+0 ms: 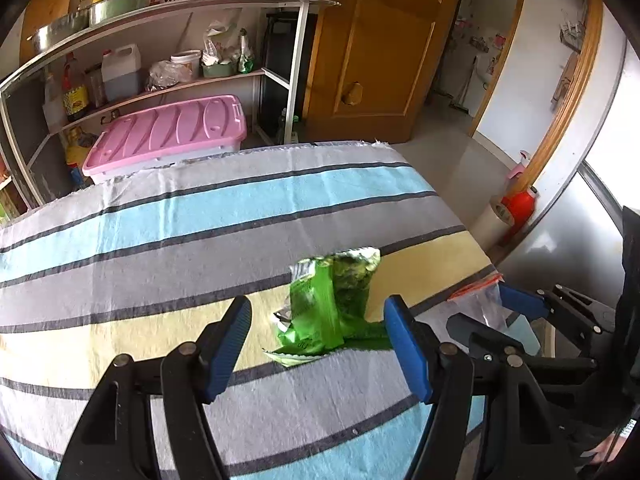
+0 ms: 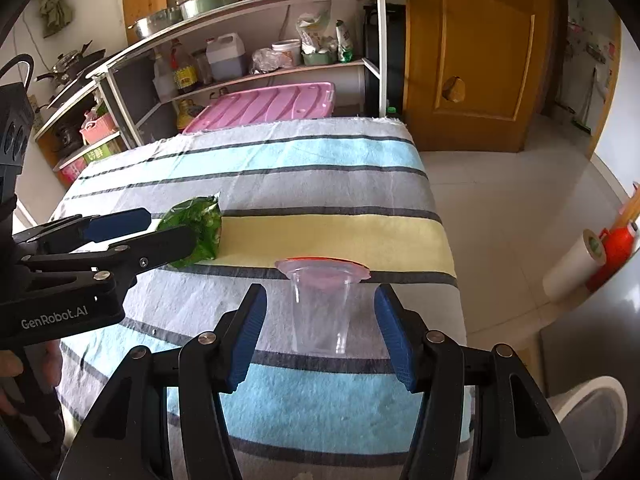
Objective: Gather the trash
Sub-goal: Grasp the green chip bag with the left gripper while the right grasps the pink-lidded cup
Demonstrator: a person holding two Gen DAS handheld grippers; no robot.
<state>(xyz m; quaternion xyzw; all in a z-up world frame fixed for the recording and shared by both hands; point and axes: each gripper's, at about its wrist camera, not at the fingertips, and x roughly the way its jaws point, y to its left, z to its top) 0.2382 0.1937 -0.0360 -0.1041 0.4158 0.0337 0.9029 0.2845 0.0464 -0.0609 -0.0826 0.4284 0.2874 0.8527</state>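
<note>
Striped cloth (image 1: pixel 160 220) in blue, grey and pale yellow bands, spread over a table, seen from two handheld grippers pointing down at it. In the left wrist view, left gripper (image 1: pixel 318 344) with blue-padded jaws set wide apart, a crumpled green snack wrapper (image 1: pixel 332 304) lying on the yellow band between and just ahead of the pads, not visibly pressed by either. In the right wrist view, right gripper (image 2: pixel 320 336) likewise spread wide, a clear plastic cup (image 2: pixel 322 304) with an orange-red rim lying between its pads with a gap on both sides, unheld. Cup at the near right of the cloth, just beside the table's right edge; wrapper (image 2: pixel 200 228) to its left, near but apart from it. Left gripper also visible at the left of the right wrist view, jaws around the wrapper. Behind the table, a pink storage box lid (image 1: pixel 168 136), a white shelf unit (image 2: pixel 280 12) crowded with bottles and bowls, and a wooden door (image 2: pixel 472 52). On the floor at right, a red bottle (image 2: pixel 616 248) beside a white roll (image 2: pixel 572 264).
</note>
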